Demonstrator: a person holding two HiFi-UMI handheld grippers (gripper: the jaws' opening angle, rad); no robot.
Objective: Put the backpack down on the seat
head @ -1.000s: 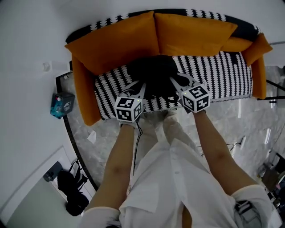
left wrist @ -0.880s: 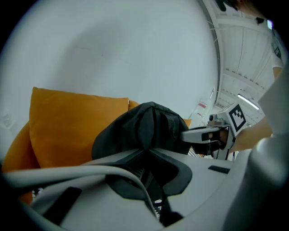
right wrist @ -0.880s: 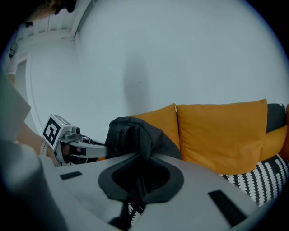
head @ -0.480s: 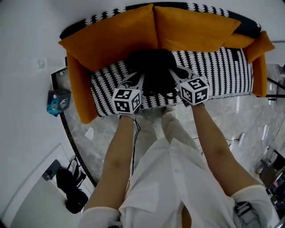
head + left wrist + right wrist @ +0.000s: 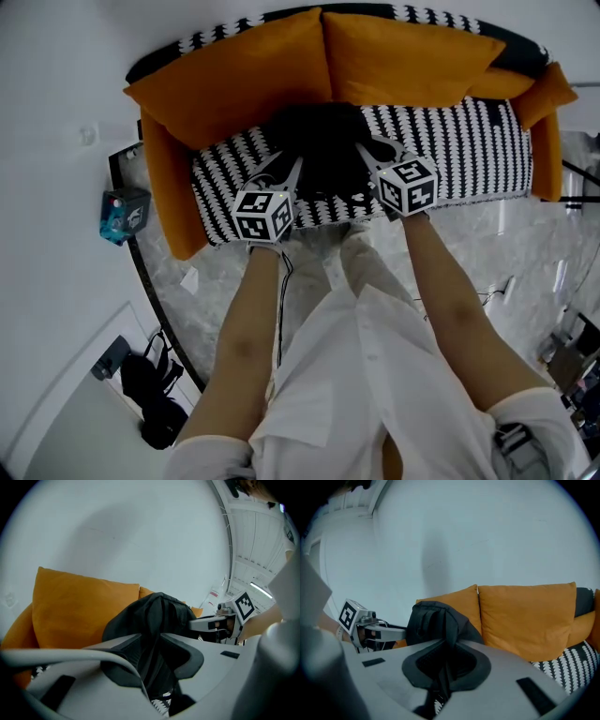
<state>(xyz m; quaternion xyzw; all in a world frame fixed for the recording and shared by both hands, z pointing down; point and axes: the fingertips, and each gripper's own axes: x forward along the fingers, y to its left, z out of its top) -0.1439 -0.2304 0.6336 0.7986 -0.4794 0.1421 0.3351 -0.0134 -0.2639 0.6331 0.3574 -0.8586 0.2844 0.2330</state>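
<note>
Both grippers sit a little further forward over the sofa than a second ago; hardly any shift in the last half second.

Head view: we see the backpack (image 5: 323, 150) on the patterned seat (image 5: 459, 150), up against the orange back cushions (image 5: 234, 84) below their join; whether its base bears on the seat we cannot tell; left gripper (image 5: 286, 172) at its left flank, right gripper (image 5: 375, 155) at its right flank; a teal box (image 5: 122, 214) and a black bag (image 5: 155, 398) lie on the floor (image 5: 525, 253), well apart from the sofa.

Left gripper view: left gripper (image 5: 152, 648) has its jaws pinched on a fold of black backpack (image 5: 150, 616) fabric; orange cushion (image 5: 79, 611) behind; right gripper (image 5: 220, 623) beyond the pack; a bit of seat (image 5: 161, 707) pattern shows below the jaws.

Right gripper view: right gripper (image 5: 445, 663) has its jaws nearly together, clamped on a black strip of the backpack (image 5: 433, 620); left gripper (image 5: 370, 630) on the far side; cushions (image 5: 525, 616) behind, seat (image 5: 567, 667) at lower right.
</note>
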